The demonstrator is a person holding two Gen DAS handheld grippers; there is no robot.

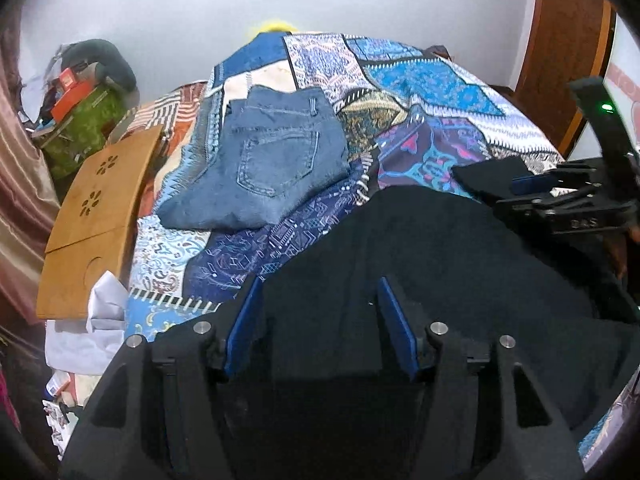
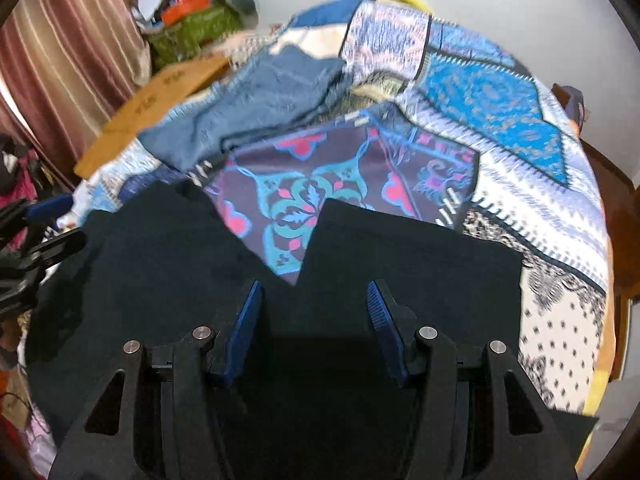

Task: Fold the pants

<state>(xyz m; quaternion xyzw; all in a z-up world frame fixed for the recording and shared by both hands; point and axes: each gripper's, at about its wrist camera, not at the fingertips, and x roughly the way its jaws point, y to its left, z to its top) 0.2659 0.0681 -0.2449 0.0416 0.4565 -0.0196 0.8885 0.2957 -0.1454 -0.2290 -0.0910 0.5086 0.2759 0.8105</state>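
Both the left tool (image 1: 318, 310) and right tool (image 2: 314, 308) stand wide, gripping nothing, just above the black pants (image 2: 168, 256) spread on the bed (image 2: 556, 240). Beyond them lie folded jeans (image 1: 264, 168).

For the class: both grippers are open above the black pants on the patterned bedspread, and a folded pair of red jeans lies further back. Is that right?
One detail is wrong: the folded jeans are blue, not red, as the left wrist view shows. Both the left gripper and right gripper are open above the black pants on the patterned bedspread.
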